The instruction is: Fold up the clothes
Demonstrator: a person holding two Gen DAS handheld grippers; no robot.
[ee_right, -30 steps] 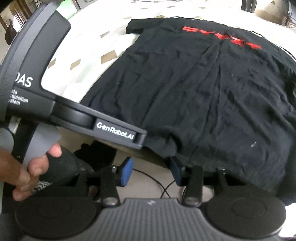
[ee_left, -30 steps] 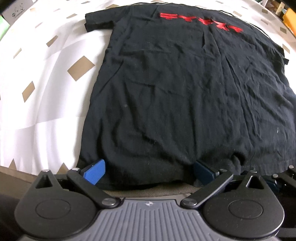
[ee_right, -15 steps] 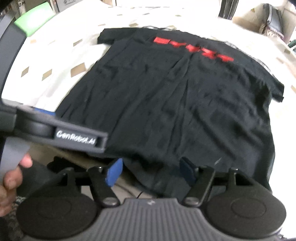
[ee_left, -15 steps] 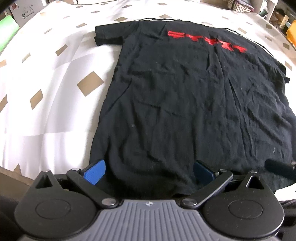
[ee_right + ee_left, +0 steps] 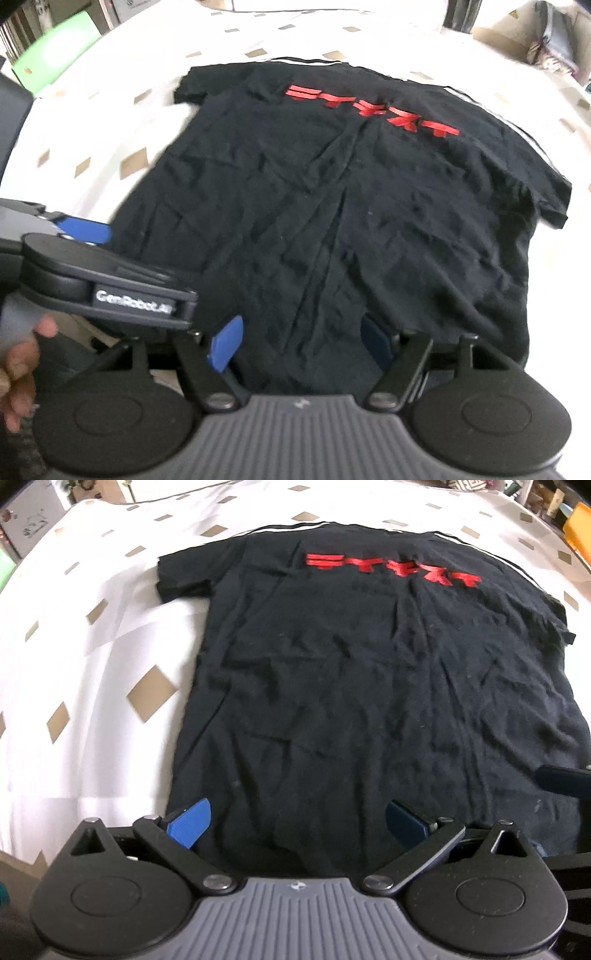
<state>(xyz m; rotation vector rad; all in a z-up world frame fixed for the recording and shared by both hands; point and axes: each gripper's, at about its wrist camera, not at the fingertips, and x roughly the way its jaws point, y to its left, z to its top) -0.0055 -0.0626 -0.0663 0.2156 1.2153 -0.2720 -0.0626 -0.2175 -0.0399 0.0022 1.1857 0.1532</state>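
On the white bedspread, the black T-shirt lies flat, unfolded (every fold remains); left gripper and right gripper gape empty above its hem.

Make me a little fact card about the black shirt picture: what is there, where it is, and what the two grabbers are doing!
Garment: black T-shirt, spread flat and wrinkled
Print: red lettering near the far end
Surface: white cloth with tan diamonds
Sleeves: both out to the sides
Left gripper: open above the near hem, holding nothing
Right gripper: its jaws have just been opening; now open, empty, over the near hem
Hand: grips the left tool's handle
Folding: not yet begun
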